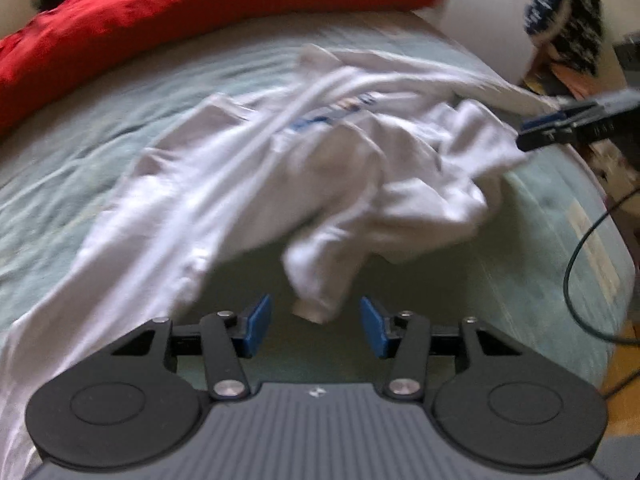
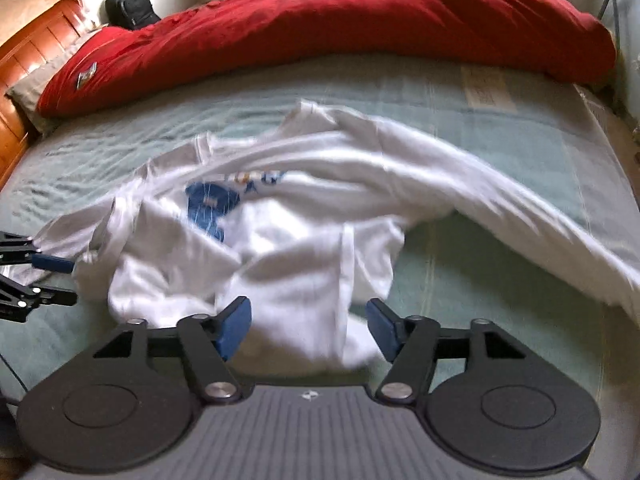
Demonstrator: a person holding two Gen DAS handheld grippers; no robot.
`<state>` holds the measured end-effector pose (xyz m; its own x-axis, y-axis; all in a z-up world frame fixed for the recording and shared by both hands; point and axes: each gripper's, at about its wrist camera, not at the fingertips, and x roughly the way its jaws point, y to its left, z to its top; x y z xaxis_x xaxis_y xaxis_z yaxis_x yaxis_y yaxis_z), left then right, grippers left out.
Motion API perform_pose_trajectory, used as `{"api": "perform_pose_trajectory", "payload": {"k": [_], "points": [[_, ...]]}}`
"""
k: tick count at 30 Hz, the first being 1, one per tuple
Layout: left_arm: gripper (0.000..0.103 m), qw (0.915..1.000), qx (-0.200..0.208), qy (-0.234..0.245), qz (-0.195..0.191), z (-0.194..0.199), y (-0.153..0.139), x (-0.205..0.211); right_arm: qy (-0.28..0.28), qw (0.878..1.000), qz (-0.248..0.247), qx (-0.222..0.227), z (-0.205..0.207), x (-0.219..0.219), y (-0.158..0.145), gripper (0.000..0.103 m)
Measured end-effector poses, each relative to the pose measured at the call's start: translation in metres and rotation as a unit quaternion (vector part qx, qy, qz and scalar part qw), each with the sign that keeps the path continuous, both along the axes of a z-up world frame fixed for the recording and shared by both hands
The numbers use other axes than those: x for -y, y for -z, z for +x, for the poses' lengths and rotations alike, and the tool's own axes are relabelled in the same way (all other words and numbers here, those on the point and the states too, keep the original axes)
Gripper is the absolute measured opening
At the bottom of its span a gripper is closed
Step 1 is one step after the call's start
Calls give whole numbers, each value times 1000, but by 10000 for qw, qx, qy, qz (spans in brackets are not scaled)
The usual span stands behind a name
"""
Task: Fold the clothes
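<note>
A white T-shirt with a blue print lies crumpled and blurred on the pale green bed sheet. My left gripper is open, and a hanging fold of the shirt dips between its blue pads without being pinched. My right gripper is open too, with a bunched part of the shirt lying between its wide-spread fingers. Each gripper shows in the other's view: the right gripper at the shirt's right edge, the left gripper at its left edge.
A red duvet lies along the far side of the bed. A wooden headboard and a black backpack stand at the back left. A dark cable loops past the bed's right edge, near a patterned cushion.
</note>
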<state>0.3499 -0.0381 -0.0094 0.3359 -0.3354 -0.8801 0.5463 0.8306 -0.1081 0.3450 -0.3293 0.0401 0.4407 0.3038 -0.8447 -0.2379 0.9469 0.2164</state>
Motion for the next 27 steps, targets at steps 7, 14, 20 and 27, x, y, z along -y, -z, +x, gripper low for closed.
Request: {"api": "perform_pose_trajectory", "payload": {"k": [7,14,20,27], "points": [[58,9994,186,-6,-309,7,9,15,-548,9981,277,-44,2,-8,16,72],[64,9969,67,-136,-769,8,10,8,-1540,9876,269,-136,-6,-31,25,72],[61,9944,188,-591,-855,18,20,-7,-1415,9885,482,-234,10,-20,35,72],[34,9927,30,-725,-965,15,41,-6,-1602,9862,332,-274,2,-21,42,70]]}}
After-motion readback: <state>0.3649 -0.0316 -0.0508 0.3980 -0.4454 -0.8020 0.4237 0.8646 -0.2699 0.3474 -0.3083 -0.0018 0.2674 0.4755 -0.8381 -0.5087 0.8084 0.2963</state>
